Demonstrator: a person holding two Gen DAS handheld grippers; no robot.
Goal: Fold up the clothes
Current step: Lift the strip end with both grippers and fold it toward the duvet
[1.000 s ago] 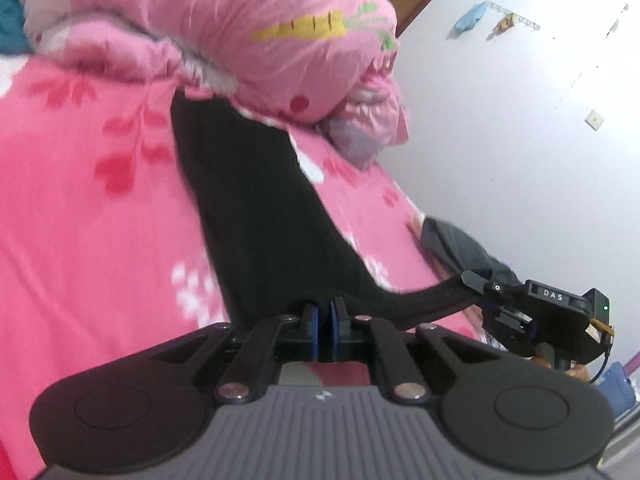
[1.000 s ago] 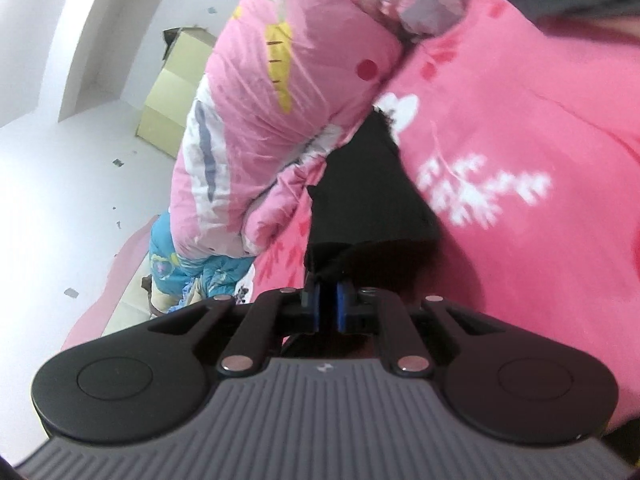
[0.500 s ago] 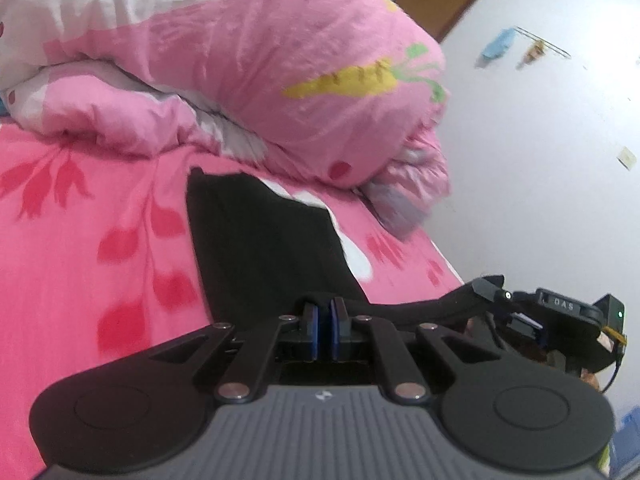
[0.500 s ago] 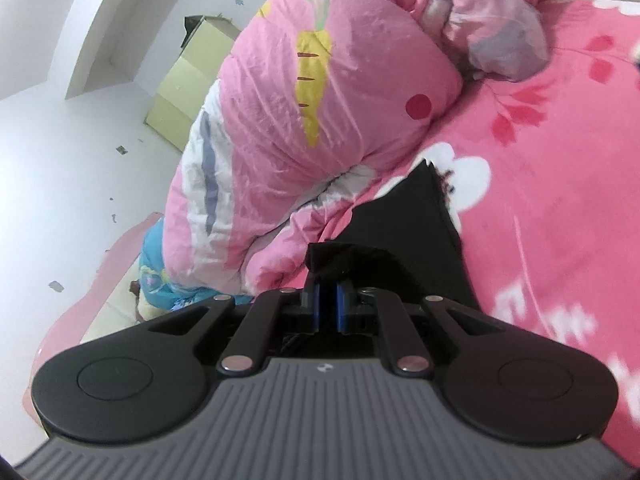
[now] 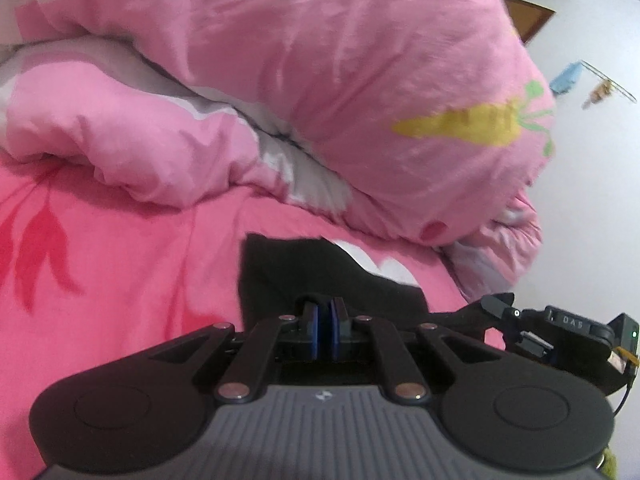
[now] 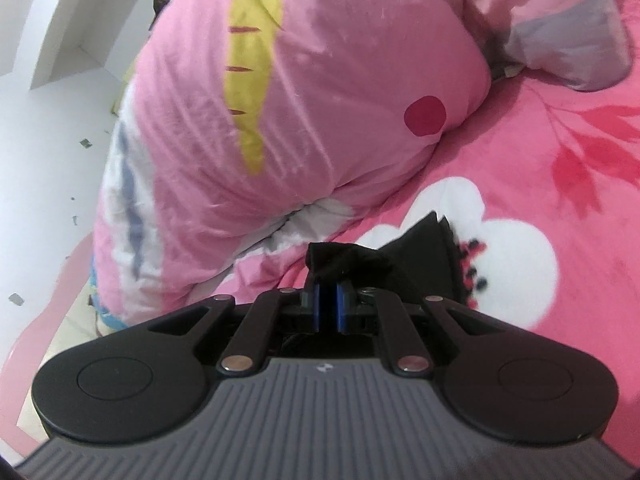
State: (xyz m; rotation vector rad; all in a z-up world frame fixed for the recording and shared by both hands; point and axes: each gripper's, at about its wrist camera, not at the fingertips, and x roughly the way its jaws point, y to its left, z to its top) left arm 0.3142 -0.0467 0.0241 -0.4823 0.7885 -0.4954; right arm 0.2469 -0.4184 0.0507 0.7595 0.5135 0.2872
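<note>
Left tool: the left tool [image 5: 325, 322] has its two blue pads pressed close together, and a bit of the black cloth [image 5: 316, 276] is pinched between them.

Right tool: the right tool [image 6: 331, 304] is also squeezed tight, with a bunched-up bit of the black cloth [image 6: 424, 260] caught at its tips. From the left side you can see the right tool [image 5: 500, 308] off to the right, near the edge of the bed, with the cloth stretched across to it.

Black cloth: it lies on the pink bed sheet [image 5: 112, 264], just in front of the big blanket. One end reaches toward the blanket and lies flat. The near end is held by both tools. It covers part of a white flower [image 6: 508, 256] printed on the sheet.

Bed sheet: bright pink, with red leaf shapes and white flowers on it.

Blanket: a big puffy pink blanket [image 5: 360, 92] is rolled up in a heap at the far side of the bed. It has a yellow carrot [image 6: 250, 76] picture and a red dot on it.

Wall: a white wall [image 5: 592, 184] stands to the right of the bed, with a few small things hanging on it, too small to tell what they are.
</note>
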